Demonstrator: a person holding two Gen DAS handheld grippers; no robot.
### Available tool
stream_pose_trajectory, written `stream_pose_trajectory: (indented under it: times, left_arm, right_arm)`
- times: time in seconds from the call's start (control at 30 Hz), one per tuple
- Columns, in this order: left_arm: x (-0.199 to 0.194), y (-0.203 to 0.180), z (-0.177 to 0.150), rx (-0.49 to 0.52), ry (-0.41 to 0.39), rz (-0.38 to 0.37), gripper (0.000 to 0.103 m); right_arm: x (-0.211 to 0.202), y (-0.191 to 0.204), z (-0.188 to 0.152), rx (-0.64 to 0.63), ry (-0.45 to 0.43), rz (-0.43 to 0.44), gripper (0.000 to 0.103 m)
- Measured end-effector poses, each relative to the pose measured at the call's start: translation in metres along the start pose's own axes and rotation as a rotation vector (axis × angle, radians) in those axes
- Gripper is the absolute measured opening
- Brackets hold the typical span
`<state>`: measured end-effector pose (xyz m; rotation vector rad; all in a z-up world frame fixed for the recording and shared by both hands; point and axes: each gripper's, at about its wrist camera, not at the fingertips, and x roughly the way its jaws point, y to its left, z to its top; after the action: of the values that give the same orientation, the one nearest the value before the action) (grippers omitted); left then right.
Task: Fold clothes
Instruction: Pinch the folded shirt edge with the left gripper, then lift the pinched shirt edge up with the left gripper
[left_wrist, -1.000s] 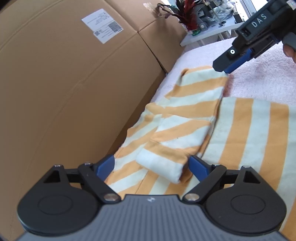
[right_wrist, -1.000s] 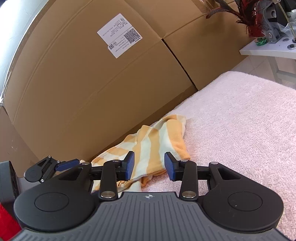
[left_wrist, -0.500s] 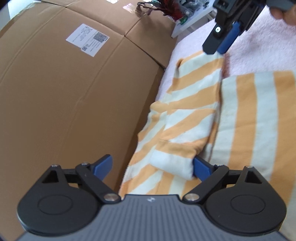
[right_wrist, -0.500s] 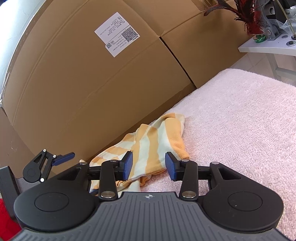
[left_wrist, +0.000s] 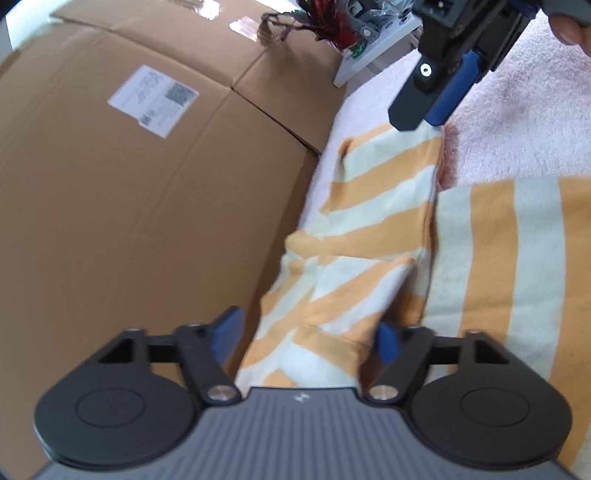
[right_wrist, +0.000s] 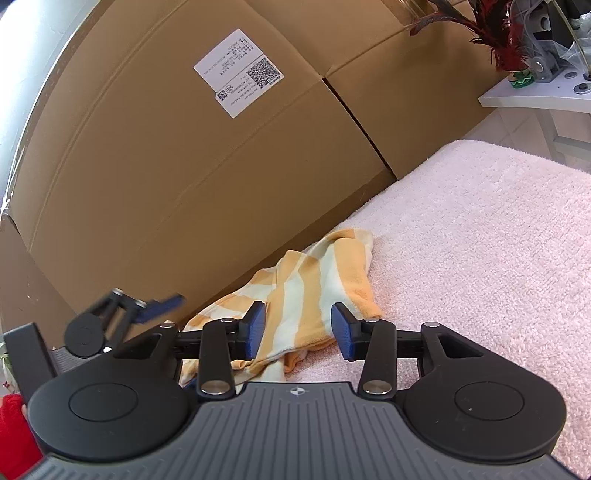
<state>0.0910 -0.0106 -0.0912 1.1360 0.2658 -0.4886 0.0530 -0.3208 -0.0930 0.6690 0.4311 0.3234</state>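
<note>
Lying on a pale pink fleecy cover, the orange-and-cream striped garment spreads flat to the right in the left wrist view, while its folded sleeve runs along the edge of the cover beside a wall of brown cardboard boxes. A white shipping label with a square code is stuck on the nearest box. The left gripper straddles the near end of that sleeve, where the cuff is bunched; its jaws are closing with the cloth between them, the right blue pad is at the fabric's edge and the left pad stands clear of it with a gap, so the cloth is not yet pinched. The right gripper sits at the far end of the same sleeve; its blue pads stand partly apart with striped cloth passing between them, and the fabric does not fill the gap, so whether they press on it I cannot tell. In the left wrist view that gripper's black fingers come down from the top right onto the sleeve's far corner, and a fingertip of the person's hand shows at the frame's edge. Behind the boxes a white table carries a plant with dark red leaves and some grey hardware.
</note>
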Motion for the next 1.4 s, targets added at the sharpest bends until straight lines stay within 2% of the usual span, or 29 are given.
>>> stream_pose_trajectory:
  times: [0.03,0.07,0.13,0.2,0.33,0.53,0.67,0.77,0.93,1.1,1.17,1.23,1.27,1.37,1.4]
  left_arm:
    - [0.000,-0.002,-0.002,-0.013,-0.007,-0.005,0.050]
    - [0.001,-0.001,-0.003,-0.038,-0.011,-0.014,0.046]
    - [0.004,0.000,-0.006,-0.091,-0.017,-0.032,0.024]
    - [0.005,-0.005,-0.008,-0.103,-0.023,-0.018,0.013]
    - [0.003,-0.016,-0.003,-0.072,-0.037,0.096,0.013]
    - [-0.005,0.024,0.005,-0.232,-0.048,0.173,0.012]
    - [-0.013,0.056,-0.010,-0.334,-0.024,0.307,0.012]
    - [-0.022,0.082,-0.023,-0.414,-0.013,0.358,0.012]
    - [-0.054,0.122,-0.041,-0.554,-0.056,0.437,0.012]
    - [-0.078,0.147,-0.069,-0.579,-0.048,0.530,0.012]
    - [-0.087,0.156,-0.081,-0.583,-0.039,0.571,0.012]
    - [-0.099,0.165,-0.094,-0.607,-0.032,0.602,0.012]
    - [-0.103,0.168,-0.100,-0.619,-0.029,0.614,0.012]
    - [-0.110,0.177,-0.114,-0.647,-0.017,0.638,0.012]
    - [-0.110,0.179,-0.117,-0.648,-0.013,0.641,0.012]
  right_arm:
    - [0.000,0.000,0.000,0.000,-0.001,0.003,0.042]
    - [0.000,0.000,0.000,0.001,-0.002,0.006,0.041]
    - [0.000,0.000,0.000,0.002,-0.004,0.008,0.041]
    - [0.000,0.000,0.000,0.002,-0.006,0.010,0.041]
    - [-0.002,-0.001,0.000,0.012,-0.021,0.022,0.041]
    - [-0.006,-0.005,0.001,0.041,-0.051,0.039,0.041]
    - [-0.009,-0.010,0.001,0.068,-0.075,0.040,0.041]
    - [-0.011,-0.012,0.001,0.076,-0.092,0.035,0.041]
    - [-0.011,-0.011,0.001,0.073,-0.098,0.021,0.035]
    - [-0.015,-0.014,0.000,0.094,-0.130,-0.015,0.030]
    - [-0.013,-0.014,0.001,0.094,-0.113,-0.033,0.028]
    - [-0.009,-0.013,0.002,0.087,-0.083,-0.065,0.016]
    - [-0.007,-0.009,0.003,0.079,-0.062,-0.085,0.006]
    - [0.000,0.004,0.003,0.081,0.018,-0.107,0.003]
    - [0.004,0.010,0.001,0.086,0.053,-0.082,0.003]
